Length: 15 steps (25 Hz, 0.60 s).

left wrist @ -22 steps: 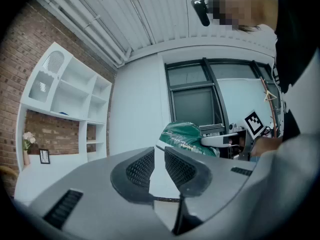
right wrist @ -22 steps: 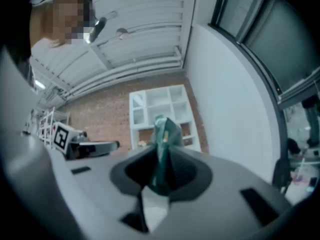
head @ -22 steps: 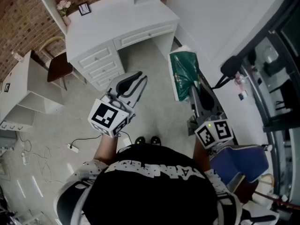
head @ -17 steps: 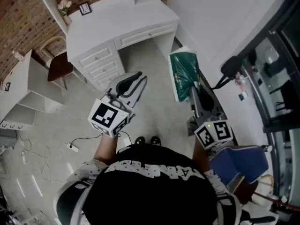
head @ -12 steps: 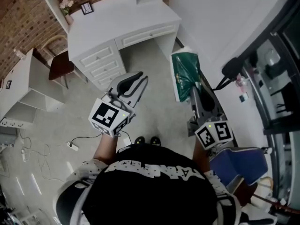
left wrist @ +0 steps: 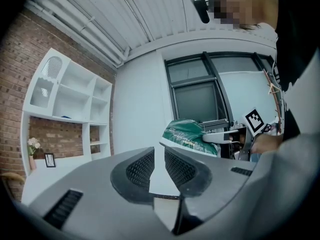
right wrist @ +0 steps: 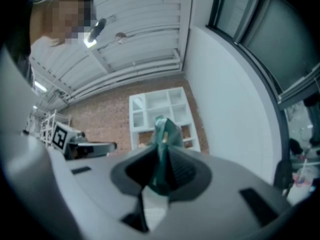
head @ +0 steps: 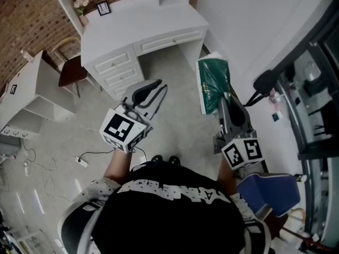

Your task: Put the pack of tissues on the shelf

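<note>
1. One green pack of tissues (head: 213, 83) shows, along with two hand-held grippers, one white desk (head: 143, 23) with drawers and one white shelf unit (left wrist: 70, 104) rising over the desk against a brick wall.
2. In the head view, one dark chair (head: 69, 70) stands at the desk's left end. One small picture frame (head: 103, 8) and one bunch of flowers (head: 80, 4) sit at the desktop's upper left corner. A power strip (head: 81, 163) with its cable lies on the floor at lower left.
3. The right gripper (head: 229, 106) is clamped on the near end of the pack. The pack juts out beyond its jaws toward the upper right of the head view, beside the white wall.
4. In the right gripper view, the pack (right wrist: 162, 149) stands edge-on between the jaws and covers the middle of the shelf unit (right wrist: 160, 104) behind it.
5. The left gripper (head: 155, 87) has its jaws a narrow gap apart with nothing between them, and it aims toward the desk drawers.
6. In the left gripper view, the pack (left wrist: 187, 136) appears just right of the left gripper's (left wrist: 159, 156) tips.
</note>
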Available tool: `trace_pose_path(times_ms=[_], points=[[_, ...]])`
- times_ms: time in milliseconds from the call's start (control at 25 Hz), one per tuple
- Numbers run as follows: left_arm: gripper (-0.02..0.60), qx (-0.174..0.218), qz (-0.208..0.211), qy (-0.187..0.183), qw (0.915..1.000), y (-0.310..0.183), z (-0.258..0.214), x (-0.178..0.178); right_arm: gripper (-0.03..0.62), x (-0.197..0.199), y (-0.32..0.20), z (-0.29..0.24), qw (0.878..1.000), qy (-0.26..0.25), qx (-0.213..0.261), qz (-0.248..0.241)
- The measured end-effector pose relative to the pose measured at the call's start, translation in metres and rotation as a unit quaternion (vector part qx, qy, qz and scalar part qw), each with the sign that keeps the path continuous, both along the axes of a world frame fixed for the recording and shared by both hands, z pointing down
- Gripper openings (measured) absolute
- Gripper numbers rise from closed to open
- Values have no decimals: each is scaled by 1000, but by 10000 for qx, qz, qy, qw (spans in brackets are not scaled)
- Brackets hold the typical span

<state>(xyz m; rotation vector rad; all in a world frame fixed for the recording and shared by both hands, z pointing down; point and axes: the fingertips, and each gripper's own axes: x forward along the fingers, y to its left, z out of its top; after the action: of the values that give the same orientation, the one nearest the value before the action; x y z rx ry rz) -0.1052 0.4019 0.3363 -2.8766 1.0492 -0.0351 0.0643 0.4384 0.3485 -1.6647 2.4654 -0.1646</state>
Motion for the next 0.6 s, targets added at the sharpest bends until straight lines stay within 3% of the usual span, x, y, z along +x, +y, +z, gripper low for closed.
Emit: trace_pose_path(times_ms=[400, 600], points=[[87, 31, -132, -212, 9997, 0, 5, 42, 92, 46, 0, 3, 9998, -148, 37, -93], [35, 137, -222, -325, 9991, 6, 4, 51, 91, 59, 1, 8, 9997, -200, 57, -153]])
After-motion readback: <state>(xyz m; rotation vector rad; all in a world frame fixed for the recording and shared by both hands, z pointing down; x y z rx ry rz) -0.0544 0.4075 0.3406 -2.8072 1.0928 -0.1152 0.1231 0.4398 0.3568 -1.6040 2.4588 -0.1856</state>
